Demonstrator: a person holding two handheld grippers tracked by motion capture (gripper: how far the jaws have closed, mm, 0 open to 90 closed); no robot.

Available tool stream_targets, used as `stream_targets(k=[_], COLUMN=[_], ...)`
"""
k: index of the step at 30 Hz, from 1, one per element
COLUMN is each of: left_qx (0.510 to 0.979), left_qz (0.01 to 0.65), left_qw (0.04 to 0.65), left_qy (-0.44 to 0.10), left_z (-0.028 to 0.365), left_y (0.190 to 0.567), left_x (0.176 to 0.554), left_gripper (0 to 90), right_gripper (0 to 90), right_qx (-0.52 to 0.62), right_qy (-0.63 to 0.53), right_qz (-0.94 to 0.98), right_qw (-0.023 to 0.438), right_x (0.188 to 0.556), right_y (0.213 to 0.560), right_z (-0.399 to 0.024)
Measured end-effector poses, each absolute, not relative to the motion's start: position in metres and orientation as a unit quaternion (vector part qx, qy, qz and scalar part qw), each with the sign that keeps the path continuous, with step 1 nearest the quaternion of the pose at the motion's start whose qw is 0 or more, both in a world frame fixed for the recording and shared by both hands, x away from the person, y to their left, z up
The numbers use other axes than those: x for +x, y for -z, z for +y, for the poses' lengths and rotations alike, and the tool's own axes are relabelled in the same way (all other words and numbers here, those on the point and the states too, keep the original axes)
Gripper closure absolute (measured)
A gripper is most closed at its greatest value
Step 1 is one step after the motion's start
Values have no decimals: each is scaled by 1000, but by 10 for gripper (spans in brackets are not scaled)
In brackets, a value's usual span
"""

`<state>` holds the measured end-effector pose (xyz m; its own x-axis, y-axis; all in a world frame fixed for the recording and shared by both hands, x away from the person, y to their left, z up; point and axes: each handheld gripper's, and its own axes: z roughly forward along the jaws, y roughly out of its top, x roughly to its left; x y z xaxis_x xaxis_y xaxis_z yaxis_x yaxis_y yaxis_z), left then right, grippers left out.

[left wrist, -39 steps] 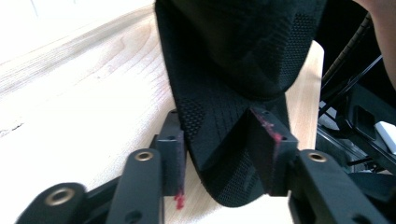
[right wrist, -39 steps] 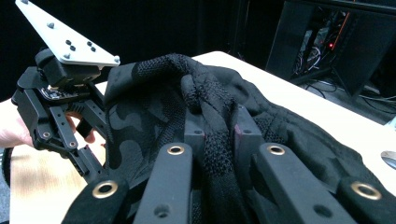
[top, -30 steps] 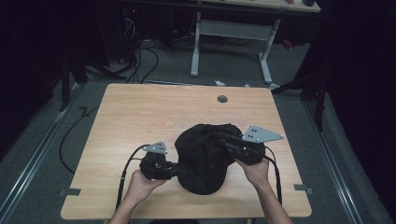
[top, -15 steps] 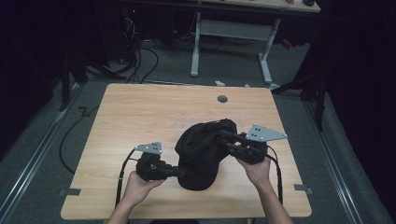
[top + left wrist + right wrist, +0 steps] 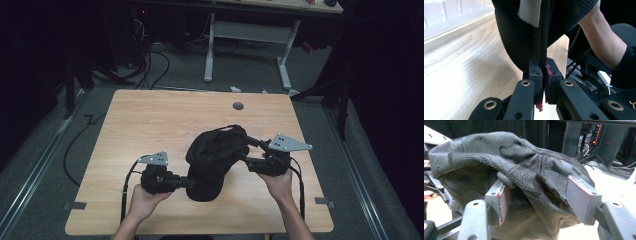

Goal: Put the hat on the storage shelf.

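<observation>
The wooden table [image 5: 150, 130] fills the middle of the high view, its far edge toward the top of the frame, with a small round port [image 5: 238, 106] near that edge. On it, in the lower centre of the frame, sits the black garment [image 5: 215, 160], bunched into a dark mound between my two hands.

My left gripper [image 5: 189, 182] comes in from the lower left of the high view and meets the garment at its lower left edge. In the left gripper view my jaws stand clamped tight on a thick seam or hem of the cloth [image 5: 543, 37], which rises straight up from between the pads to the top of the frame, beside a pale label [image 5: 530, 12].

My right gripper [image 5: 245, 150] reaches in from the right of centre. Its jaws have just been opening, and in the right gripper view they stand wide apart; a textured fold of the garment [image 5: 524, 175] lies between the pads, though as far as I can tell they no longer press on it.

I judge this a regrasp in the course of straightening or folding the garment: the left holds an anchor while the right lets go. Next the right should find a fresh edge, close on it, and draw the cloth flat without tugging the seam from my left.
</observation>
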<state>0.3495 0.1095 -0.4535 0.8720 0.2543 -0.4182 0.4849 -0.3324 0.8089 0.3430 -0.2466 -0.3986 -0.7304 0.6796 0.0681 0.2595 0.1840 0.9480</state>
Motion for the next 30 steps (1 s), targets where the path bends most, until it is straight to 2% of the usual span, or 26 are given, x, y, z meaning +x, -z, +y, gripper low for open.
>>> stream_targets(k=[12,18,30], left_qx=[792,781,765], left_qz=[256,271,290], left_qw=[549,560,574], left_qy=[78,56,23], left_z=[124,133,144], left_y=[447,443,437], left_x=[347,346,347], left_gripper=[866,865,865], right_gripper=[339,353,357], right_qx=[362,419,504], right_qy=[-549,-487,-391], right_qz=[731,740,738], right_qw=[183,200,220], right_x=[339,341,349], right_y=[421,457,501], right_z=[-274,-282,-297])
